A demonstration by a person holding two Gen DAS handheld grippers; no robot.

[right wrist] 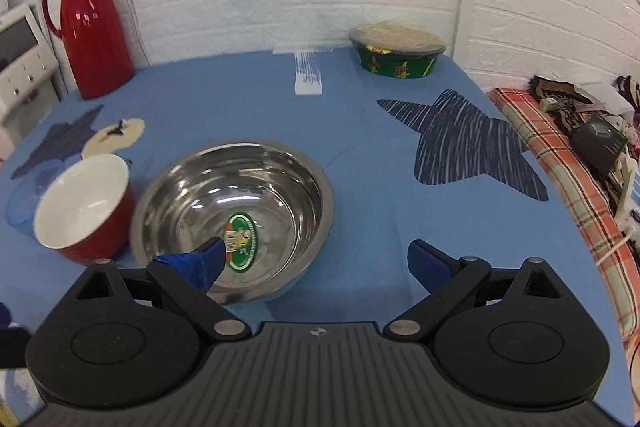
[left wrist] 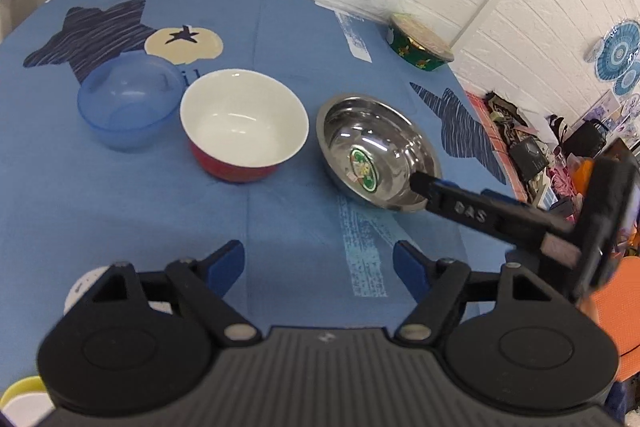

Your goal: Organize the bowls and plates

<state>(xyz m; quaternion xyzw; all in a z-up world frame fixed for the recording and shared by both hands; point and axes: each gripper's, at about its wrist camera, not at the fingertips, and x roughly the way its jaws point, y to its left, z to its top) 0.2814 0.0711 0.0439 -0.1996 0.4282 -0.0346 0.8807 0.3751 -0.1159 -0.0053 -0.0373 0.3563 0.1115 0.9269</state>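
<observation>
Three bowls stand in a row on the blue tablecloth (left wrist: 280, 227): a translucent blue bowl (left wrist: 128, 103) on the left, a red bowl with a white inside (left wrist: 244, 123) in the middle, and a steel bowl (left wrist: 376, 147) with a green sticker on the right. My left gripper (left wrist: 318, 263) is open over bare cloth, nearer than the bowls. My right gripper (right wrist: 318, 259) is open and straddles the near rim of the steel bowl (right wrist: 240, 211). Its left finger (right wrist: 208, 259) is inside the bowl, and the right one is outside. The red bowl (right wrist: 84, 207) sits just left of it.
A red thermos jug (right wrist: 96, 27) stands at the back left and a green lidded bowl (right wrist: 398, 53) at the back right, near the white brick wall. A plaid cloth with clutter (right wrist: 560, 155) lies beyond the table's right edge. A yellow-rimmed dish (left wrist: 20, 399) shows at lower left.
</observation>
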